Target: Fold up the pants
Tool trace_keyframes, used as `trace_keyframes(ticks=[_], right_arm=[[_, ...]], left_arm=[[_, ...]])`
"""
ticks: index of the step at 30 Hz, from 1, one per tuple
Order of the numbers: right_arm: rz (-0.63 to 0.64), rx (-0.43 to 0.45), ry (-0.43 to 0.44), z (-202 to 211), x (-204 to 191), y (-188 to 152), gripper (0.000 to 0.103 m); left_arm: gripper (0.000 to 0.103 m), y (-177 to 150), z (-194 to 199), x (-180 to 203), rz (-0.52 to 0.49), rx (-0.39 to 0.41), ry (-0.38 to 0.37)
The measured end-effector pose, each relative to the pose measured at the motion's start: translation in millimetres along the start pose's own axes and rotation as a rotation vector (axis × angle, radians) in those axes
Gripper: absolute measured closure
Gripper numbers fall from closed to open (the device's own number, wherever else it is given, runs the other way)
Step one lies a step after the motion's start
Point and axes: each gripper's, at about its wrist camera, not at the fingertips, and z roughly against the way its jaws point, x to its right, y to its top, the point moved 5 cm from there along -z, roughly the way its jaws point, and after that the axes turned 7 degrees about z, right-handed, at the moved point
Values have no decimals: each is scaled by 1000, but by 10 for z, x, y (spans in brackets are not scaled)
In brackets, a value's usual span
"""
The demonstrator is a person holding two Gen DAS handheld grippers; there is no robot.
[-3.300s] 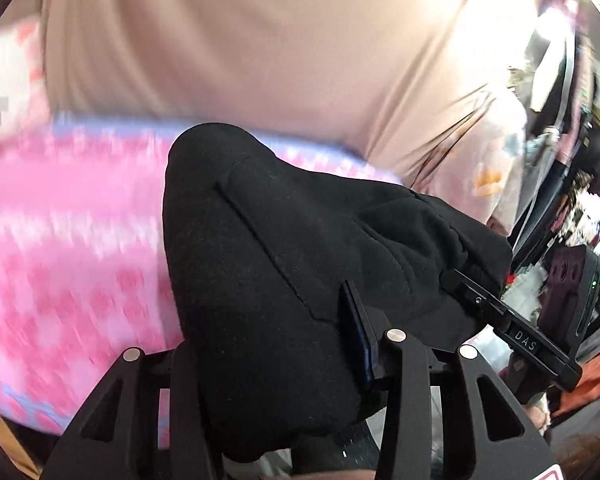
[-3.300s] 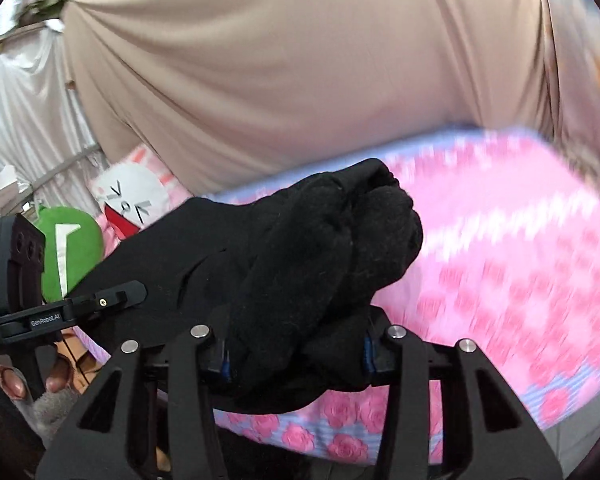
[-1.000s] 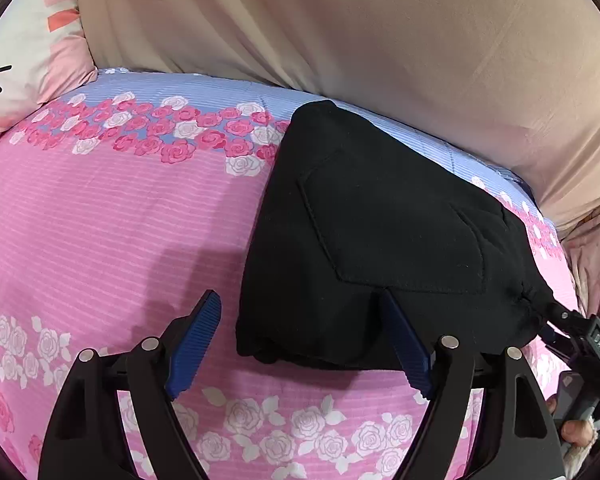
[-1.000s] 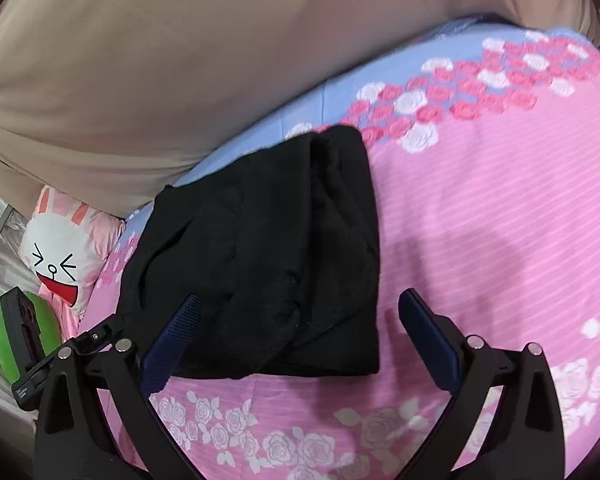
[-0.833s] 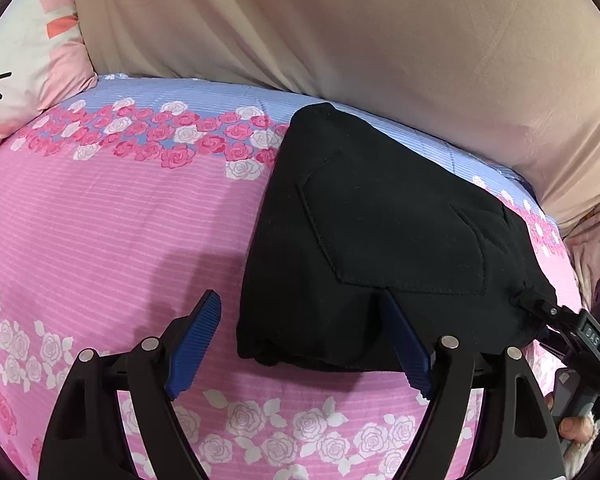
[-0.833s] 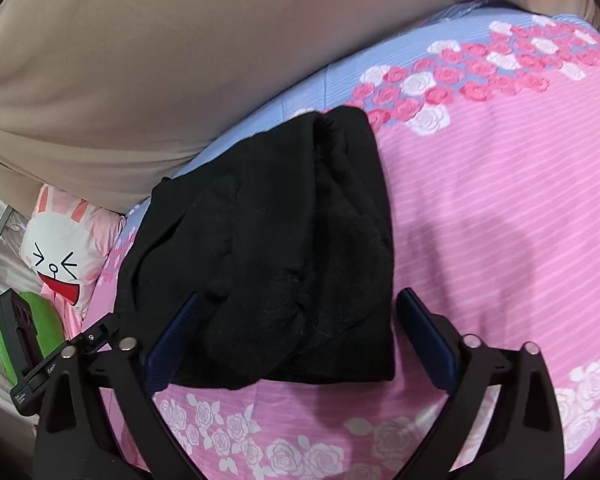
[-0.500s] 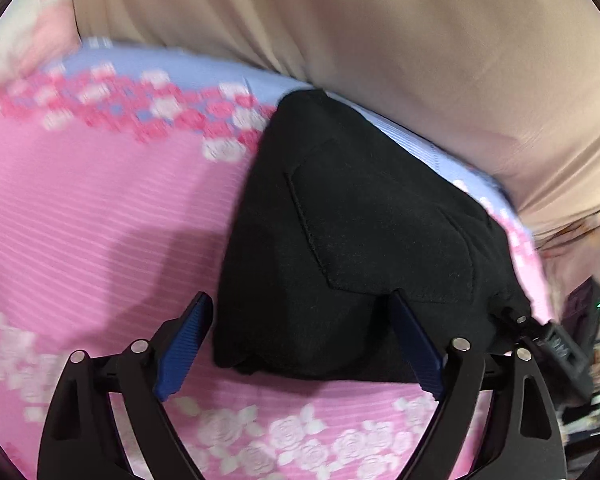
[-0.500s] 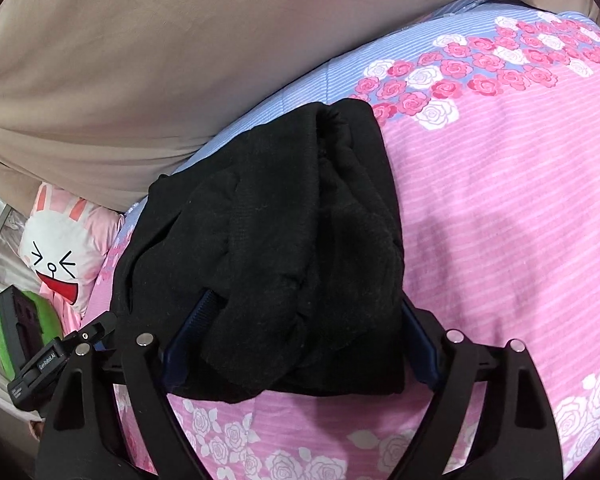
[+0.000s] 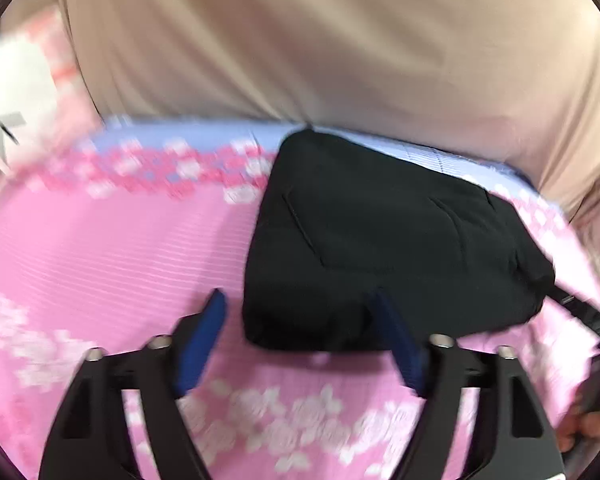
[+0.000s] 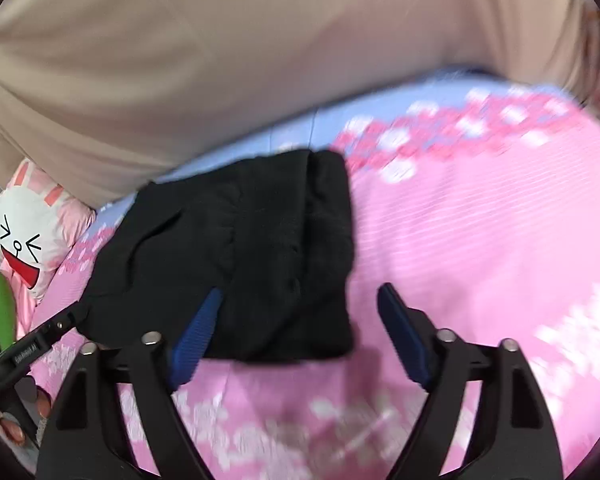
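Lying as a compact folded bundle toward the far side of the pink rose-print bedsheet (image 9: 100,248), the black fleece pants (image 9: 380,232) look finished; left gripper (image 9: 300,336) and right gripper (image 10: 300,332) gape wide, empty, near its front edge.

One folded pair of black pants (image 9: 384,240) lies on one pink rose-print bedsheet (image 9: 112,248), flanked by two grippers, left (image 9: 300,336) and right (image 10: 300,326), one bunny-face pillow (image 10: 28,232) nearby.
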Motion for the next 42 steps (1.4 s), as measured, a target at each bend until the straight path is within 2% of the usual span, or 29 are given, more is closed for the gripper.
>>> trace_keyframes(ticks=[2, 5, 9, 12, 14, 20, 32, 42], right_arm=[[52, 30, -56, 187, -74, -105, 14], [81, 69, -69, 349, -192, -248, 7], [104, 115, -84, 510, -297, -460, 5], [114, 40, -119, 451, -294, -597, 5], [125, -7, -114, 430, -334, -671, 5], [192, -8, -141, 455, -477, -765, 5], [192, 4, -162, 507, -481, -777, 5], [192, 6, -159, 511, -492, -780, 5]], left_arm=[[16, -98, 160, 81, -50, 51, 38], [15, -292, 329, 231, -120, 107, 86], [11, -521, 389, 310, -113, 123, 79], [11, -643, 359, 286, -93, 92, 83], [11, -664, 371, 282, -93, 104, 103], [11, -679, 339, 258, -86, 95, 155], [11, -680, 370, 236, -26, 88, 68], [11, -698, 371, 258, -45, 88, 96]])
